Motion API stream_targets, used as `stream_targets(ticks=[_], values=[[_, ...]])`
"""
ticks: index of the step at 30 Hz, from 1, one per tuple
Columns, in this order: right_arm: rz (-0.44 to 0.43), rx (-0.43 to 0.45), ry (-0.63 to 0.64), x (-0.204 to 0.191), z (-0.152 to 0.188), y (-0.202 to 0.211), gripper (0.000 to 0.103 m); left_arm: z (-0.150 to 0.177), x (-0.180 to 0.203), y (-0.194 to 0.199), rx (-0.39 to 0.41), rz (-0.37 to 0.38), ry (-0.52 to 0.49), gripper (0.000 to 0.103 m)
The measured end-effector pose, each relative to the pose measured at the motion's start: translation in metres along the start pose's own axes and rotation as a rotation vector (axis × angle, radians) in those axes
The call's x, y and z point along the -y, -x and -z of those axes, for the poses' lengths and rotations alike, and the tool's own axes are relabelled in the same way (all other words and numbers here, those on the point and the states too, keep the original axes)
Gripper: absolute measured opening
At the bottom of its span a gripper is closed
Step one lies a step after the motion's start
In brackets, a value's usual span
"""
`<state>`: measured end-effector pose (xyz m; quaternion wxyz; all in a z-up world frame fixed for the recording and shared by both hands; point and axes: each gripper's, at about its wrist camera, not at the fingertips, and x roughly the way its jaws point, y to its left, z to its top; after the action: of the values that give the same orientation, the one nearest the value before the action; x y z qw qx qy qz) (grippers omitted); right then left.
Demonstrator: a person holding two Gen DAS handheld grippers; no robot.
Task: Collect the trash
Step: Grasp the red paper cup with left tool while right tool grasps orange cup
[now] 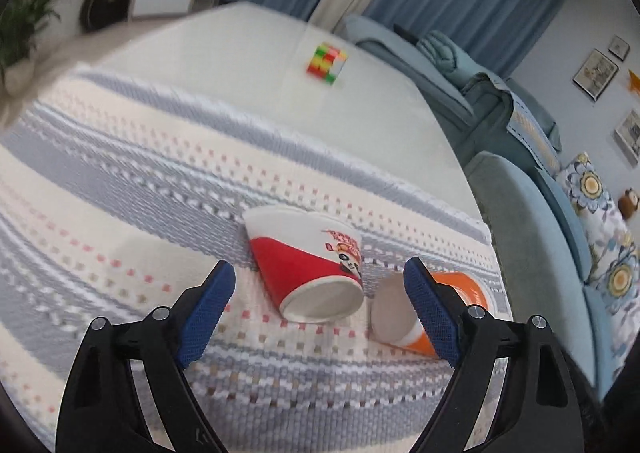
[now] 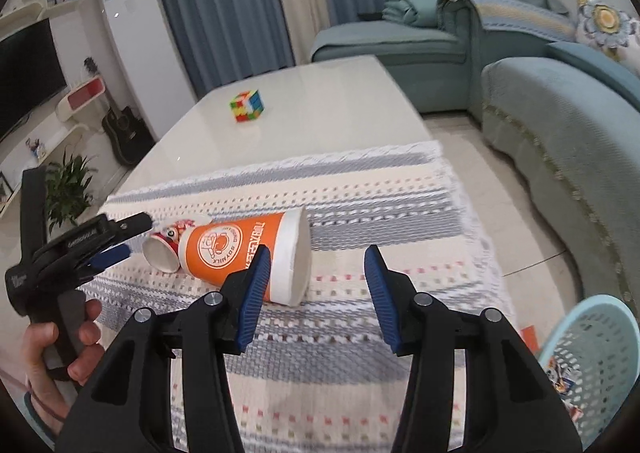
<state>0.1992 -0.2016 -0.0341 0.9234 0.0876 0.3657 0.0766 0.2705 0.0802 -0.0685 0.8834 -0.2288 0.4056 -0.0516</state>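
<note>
Cups (image 1: 316,273) (two) lie toppled on cloth (image 1: 120,213); basket (image 2: 592,357) holds wrapper (image 2: 558,377).

I can read "SOYMILK" in the round white logo on the orange cup (image 2: 236,249); its larger lettering toward three o'clock stays illegible to me.

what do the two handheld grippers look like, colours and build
Both match. The left gripper and right gripper have matte black plastic arms with triangular cut-outs, silver rivets at the joints, and ribbed blue pads on the jaws. The right wrist view shows the left gripper's black pistol-style handle with faint white lettering, gripped by a bare hand. No cables are visible.
</note>
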Motion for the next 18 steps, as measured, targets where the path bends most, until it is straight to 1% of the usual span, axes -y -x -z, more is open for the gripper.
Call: stream_targets(ticks=[3,5,9,11,12,13,14,15,17,18], values=[[-0.019,-0.034,0.023,-0.006,0.0,-0.022,0.045,0.0,-0.003,-0.013,-0.025,-0.027,0.007,0.084],[-0.048,-0.058,0.027,-0.009,0.0,-0.035,0.038,0.002,-0.004,-0.02,-0.036,-0.032,0.003,0.083],[-0.084,-0.098,0.037,-0.018,0.001,-0.055,0.032,0.006,-0.006,-0.03,-0.052,-0.02,-0.002,0.081],[-0.113,-0.117,0.039,-0.022,0.004,-0.059,0.024,0.006,-0.005,-0.031,-0.05,-0.039,-0.012,0.075],[-0.12,-0.125,0.049,-0.025,0.005,-0.06,0.022,0.005,-0.005,-0.033,-0.052,-0.046,-0.018,0.073],[-0.126,-0.127,0.057,-0.027,0.006,-0.059,0.018,0.005,-0.004,-0.033,-0.053,-0.057,-0.027,0.068],[-0.133,-0.129,0.062,-0.029,0.008,-0.057,0.016,0.006,-0.004,-0.033,-0.056,-0.049,-0.035,0.058],[-0.144,-0.133,0.069,-0.031,0.009,-0.056,0.016,0.006,-0.004,-0.033,-0.065,-0.04,-0.038,0.058],[-0.157,-0.134,0.089,-0.036,0.012,-0.051,0.008,0.007,-0.006,-0.032,-0.064,-0.041,-0.044,0.057],[-0.162,-0.135,0.106,-0.04,0.013,-0.049,0.006,0.01,-0.007,-0.029,-0.062,-0.041,-0.044,0.057]])
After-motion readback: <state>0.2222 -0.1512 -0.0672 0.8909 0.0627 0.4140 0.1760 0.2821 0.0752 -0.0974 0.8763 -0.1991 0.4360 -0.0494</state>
